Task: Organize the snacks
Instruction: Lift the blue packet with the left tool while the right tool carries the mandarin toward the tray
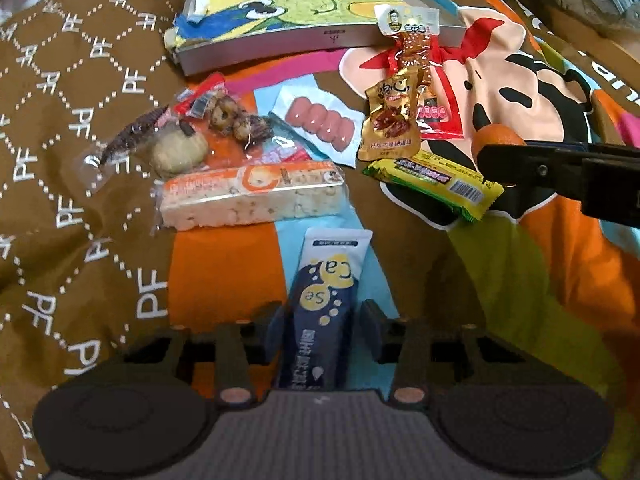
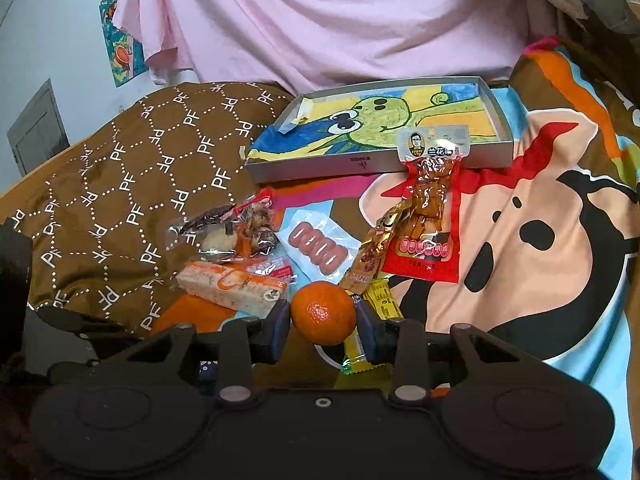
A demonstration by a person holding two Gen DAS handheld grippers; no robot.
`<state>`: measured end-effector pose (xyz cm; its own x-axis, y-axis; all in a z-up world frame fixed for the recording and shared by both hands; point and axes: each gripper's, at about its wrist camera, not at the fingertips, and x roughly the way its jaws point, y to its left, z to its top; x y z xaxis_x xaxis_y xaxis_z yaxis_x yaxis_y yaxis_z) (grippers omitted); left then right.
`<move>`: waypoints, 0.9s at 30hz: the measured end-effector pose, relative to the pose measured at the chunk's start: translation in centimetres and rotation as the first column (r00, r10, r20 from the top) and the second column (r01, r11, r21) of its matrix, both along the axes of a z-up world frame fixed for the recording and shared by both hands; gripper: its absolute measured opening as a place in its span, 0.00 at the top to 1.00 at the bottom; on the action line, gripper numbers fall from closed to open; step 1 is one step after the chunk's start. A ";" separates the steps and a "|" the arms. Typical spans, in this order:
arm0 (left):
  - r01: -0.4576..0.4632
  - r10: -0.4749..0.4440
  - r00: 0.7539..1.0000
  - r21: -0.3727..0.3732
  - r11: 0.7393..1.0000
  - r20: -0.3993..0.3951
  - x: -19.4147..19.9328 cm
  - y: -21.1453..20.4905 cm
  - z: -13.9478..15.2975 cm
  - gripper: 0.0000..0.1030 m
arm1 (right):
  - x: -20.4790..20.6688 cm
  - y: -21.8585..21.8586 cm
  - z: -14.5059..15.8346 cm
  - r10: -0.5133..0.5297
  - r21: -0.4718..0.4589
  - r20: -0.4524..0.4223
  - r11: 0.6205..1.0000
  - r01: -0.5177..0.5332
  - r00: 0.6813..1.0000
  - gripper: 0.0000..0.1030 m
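Note:
My left gripper point(image 1: 322, 320) sits around a blue and white tube-shaped packet point(image 1: 326, 304) marked "Ca Se"; its jaws stand a little off the packet's sides, so it is open. My right gripper point(image 2: 323, 322) is shut on a small orange mandarin point(image 2: 323, 312), held just above the snack pile; it also shows in the left wrist view point(image 1: 498, 138). A shallow grey tray point(image 2: 502, 120) with a green cartoon drawing inside lies at the back. Loose snacks lie between: an orange-wrapped cake bar point(image 1: 252, 196), a sausage pack point(image 1: 320, 124), a yellow bar point(image 1: 436, 180).
Snacks rest on a bed cover with a cartoon print point(image 2: 540, 240) and a brown "PF" quilt point(image 1: 60, 140) on the left. A gold packet point(image 1: 390, 120) and a red tofu packet point(image 2: 428, 220) lean near the tray's front edge. Pink cloth point(image 2: 340, 20) hangs behind.

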<state>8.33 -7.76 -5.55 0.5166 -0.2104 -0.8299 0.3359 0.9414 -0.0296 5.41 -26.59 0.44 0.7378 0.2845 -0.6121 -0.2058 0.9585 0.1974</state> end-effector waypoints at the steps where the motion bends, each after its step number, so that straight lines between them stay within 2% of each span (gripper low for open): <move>1: -0.002 0.002 1.000 -0.004 1.000 -0.005 0.1 0.1 -0.1 0.62 | 0.0 0.0 0.0 0.000 0.001 -0.002 1.000 0.000 1.000 0.63; 8: -0.003 0.003 1.000 0.005 1.000 0.005 -0.2 -0.2 -0.1 0.71 | 0.0 0.0 -0.1 0.000 0.001 -0.004 1.000 0.000 1.000 0.63; 13: -0.022 0.022 1.000 -0.015 1.000 0.018 -0.3 -0.3 0.5 0.73 | 0.0 0.0 -0.1 -0.002 -0.002 0.001 1.000 0.002 1.000 0.63; 20: -0.049 0.054 0.994 -0.060 0.997 0.091 -0.2 -0.4 3.1 0.73 | -0.3 0.3 0.0 0.008 -0.020 0.032 1.000 -0.008 0.999 0.63; 27: -0.105 0.121 0.977 -0.101 0.989 0.175 3.4 -0.6 6.3 0.73 | 0.9 0.4 0.8 0.027 0.004 0.039 1.000 -0.027 0.999 0.63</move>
<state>11.78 -8.38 0.73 0.6811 -0.2120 -0.7009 0.2350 0.9698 -0.0650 6.27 -26.23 1.26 0.7530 0.3075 -0.5818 -0.2393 0.9515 0.1931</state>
